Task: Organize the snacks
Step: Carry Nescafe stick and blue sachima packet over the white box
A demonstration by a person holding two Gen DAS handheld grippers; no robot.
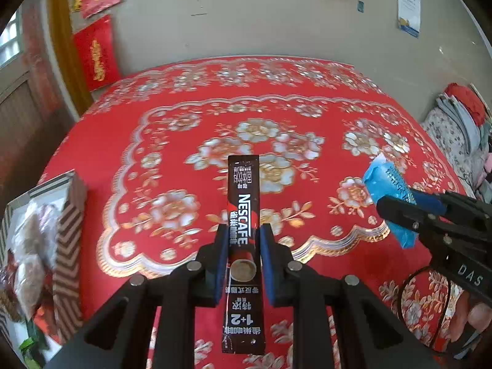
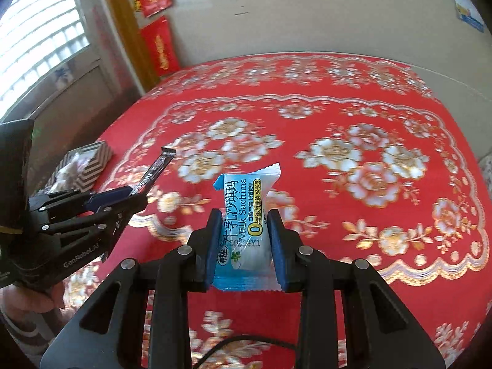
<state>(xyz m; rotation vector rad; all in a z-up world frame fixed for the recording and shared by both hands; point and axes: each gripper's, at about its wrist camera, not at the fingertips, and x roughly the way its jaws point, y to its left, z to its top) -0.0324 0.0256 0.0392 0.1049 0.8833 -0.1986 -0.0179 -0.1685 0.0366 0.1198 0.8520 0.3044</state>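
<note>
Both tools point down-forward side by side, left tool (image 1: 243,236) and right tool (image 2: 246,224) each clamped tight.

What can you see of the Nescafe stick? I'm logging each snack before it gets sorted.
The Nescafe stick is a long, narrow, glossy black sachet with white lettering, a red swoosh and a coffee-cup picture. It looks flat and sealed. The left gripper is shut on its middle, holding it above the red floral tablecloth, both ends free.
</note>
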